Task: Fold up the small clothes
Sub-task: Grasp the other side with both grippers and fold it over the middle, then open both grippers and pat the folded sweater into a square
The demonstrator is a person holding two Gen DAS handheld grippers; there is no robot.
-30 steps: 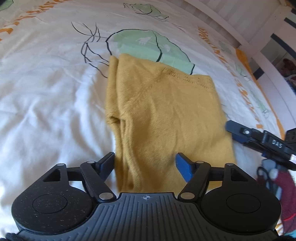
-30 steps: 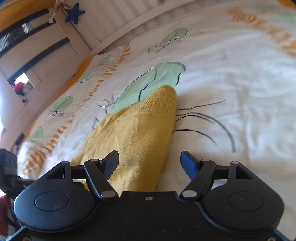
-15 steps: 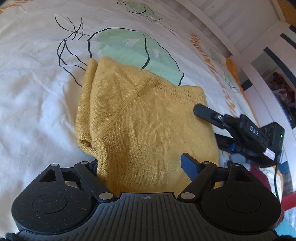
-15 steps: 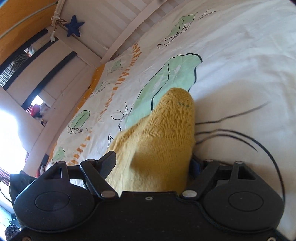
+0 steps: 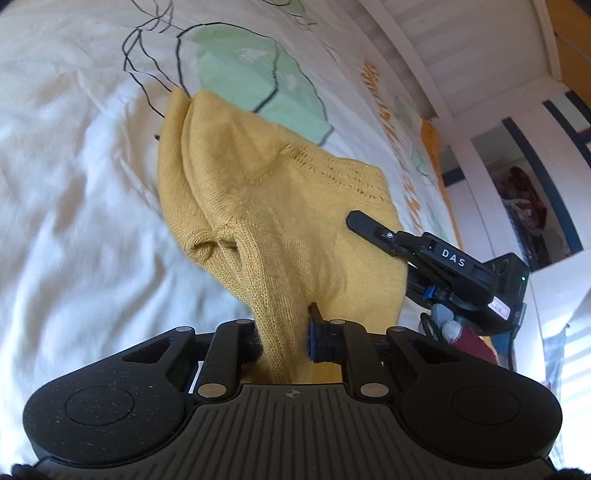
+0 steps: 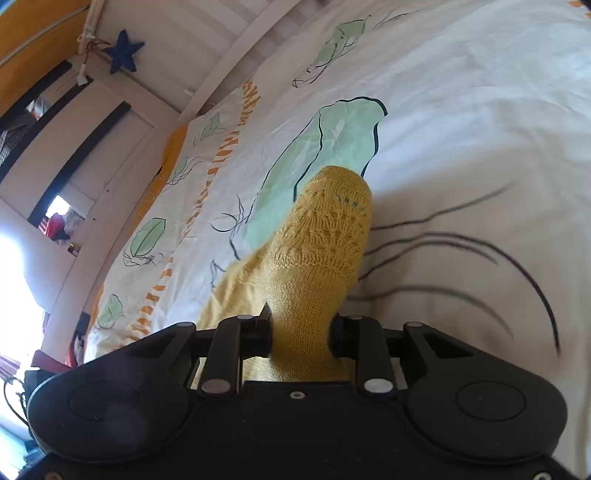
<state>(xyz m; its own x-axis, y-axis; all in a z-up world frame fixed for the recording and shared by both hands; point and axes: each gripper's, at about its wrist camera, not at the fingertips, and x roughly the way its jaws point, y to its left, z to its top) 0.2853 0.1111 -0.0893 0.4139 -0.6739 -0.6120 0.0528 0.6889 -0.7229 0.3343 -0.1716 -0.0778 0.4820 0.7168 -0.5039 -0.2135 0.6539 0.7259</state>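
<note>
Both the left gripper (image 5: pixel 284 339) and the right gripper (image 6: pixel 301 332) are pinching the yellow knit garment (image 5: pixel 280 221); only the right view is showing the blue star (image 6: pixel 123 55), upper left.

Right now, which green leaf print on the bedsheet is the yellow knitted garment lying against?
The largest green leaf print, outlined in black, directly beyond the yellow knitted garment; the smaller leaf prints lie apart near the orange border.

White duvet (image 5: pixel 74 229) printed with green leaves, black line sketches, orange dashes. White slatted bed frame (image 6: pixel 207 40) behind. Blue star (image 6: pixel 123 55) hangs there. Orange wall (image 6: pixel 33 33) above. Bright daylight at left.
</note>
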